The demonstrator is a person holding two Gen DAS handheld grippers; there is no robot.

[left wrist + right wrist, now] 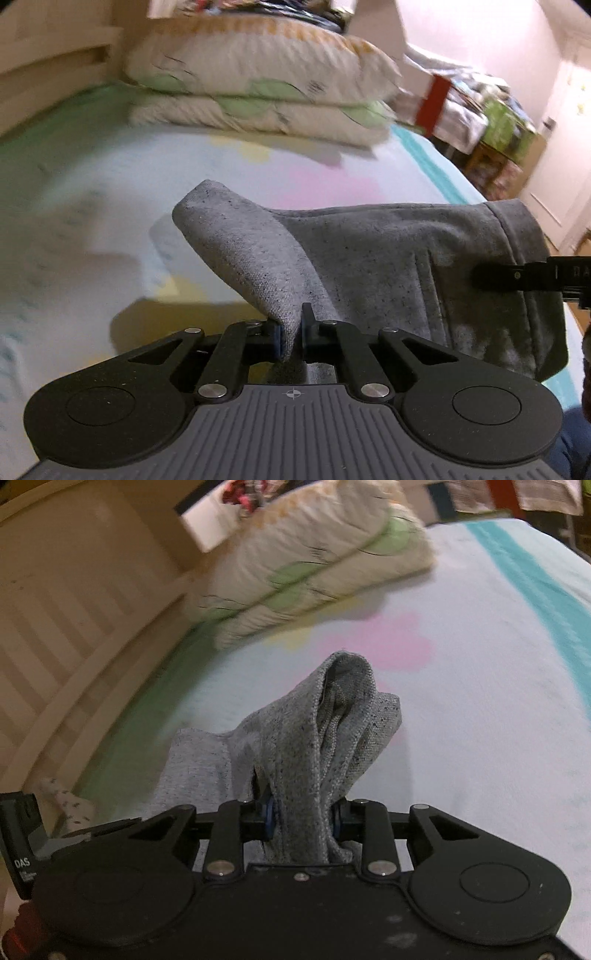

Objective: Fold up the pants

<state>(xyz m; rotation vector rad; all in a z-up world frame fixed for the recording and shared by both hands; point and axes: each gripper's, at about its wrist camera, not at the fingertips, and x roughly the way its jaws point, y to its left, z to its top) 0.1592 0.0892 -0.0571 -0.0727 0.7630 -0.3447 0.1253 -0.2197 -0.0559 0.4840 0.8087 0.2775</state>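
Grey knit pants (pixel 369 254) hang between our two grippers above the bed sheet (pixel 92 206), lifted off it along the edge we hold. In the left wrist view, our left gripper (pixel 291 332) is clamped tight on a thin fold of the grey cloth, its blue pads (pixel 277 339) nearly together with the fabric pinched between them. From that pinch the cloth rises into a rounded flap and stretches toward the seamed, hemmed end, where the dark tip of our right gripper (pixel 495 277) meets it. In the right wrist view, the right gripper (pixel 303 819) is closed on a thicker bunch of the pants (pixel 325 731), so its jaws stand a little further apart, with folds of knit standing up past the pads. Beyond the pants, the sheet shows pale blue with pink, yellow and teal patches. Two stacked pillows (pixel 258 88) lie farther away on the sheet, against a light wooden headboard (pixel 55 627). Much of the background is blurred.
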